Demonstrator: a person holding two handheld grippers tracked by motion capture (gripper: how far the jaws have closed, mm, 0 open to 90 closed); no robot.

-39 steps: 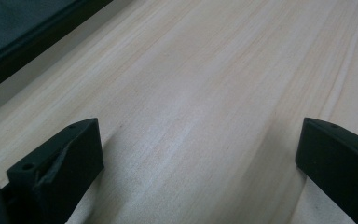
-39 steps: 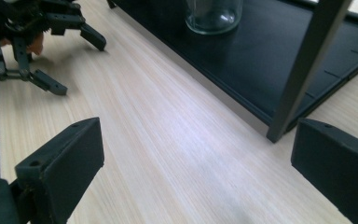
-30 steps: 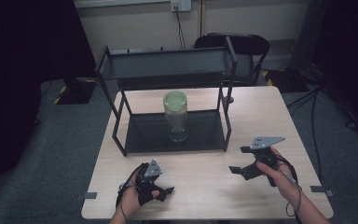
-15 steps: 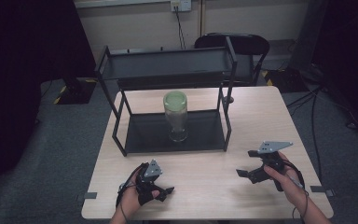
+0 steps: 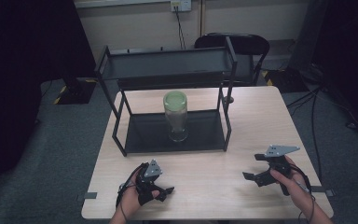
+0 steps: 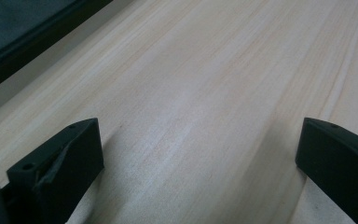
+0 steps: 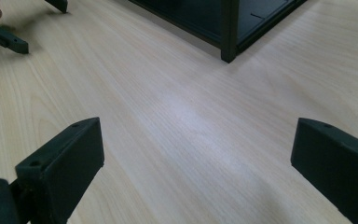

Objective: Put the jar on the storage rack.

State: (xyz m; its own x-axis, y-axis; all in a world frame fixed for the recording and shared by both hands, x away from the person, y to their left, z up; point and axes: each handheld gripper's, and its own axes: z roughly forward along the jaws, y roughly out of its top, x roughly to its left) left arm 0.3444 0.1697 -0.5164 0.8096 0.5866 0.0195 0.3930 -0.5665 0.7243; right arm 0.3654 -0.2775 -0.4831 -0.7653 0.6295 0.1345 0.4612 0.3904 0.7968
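A clear jar with a pale green lid (image 5: 175, 116) stands upright on the lower shelf of a black two-tier rack (image 5: 121, 140) at mid-table. My left gripper (image 5: 161, 187) rests low on the wood near the front edge, left of centre, open with nothing between its jaws (image 6: 200, 133). My right gripper (image 5: 254, 167) is held at the front right, also open and empty (image 7: 196, 133), with its jaws pointing left across the table. Both grippers are well in front of the rack and apart from the jar.
The light wooden table (image 5: 256, 116) has bare wood between the grippers and to the right of the rack. The rack's front right leg (image 7: 228, 32) stands ahead of the right gripper. A black chair (image 5: 235, 44) stands behind the table, and cables run on the floor at right.
My right gripper has drifted a little to the right and toward the table's front edge. The left gripper and the jar have stayed put.
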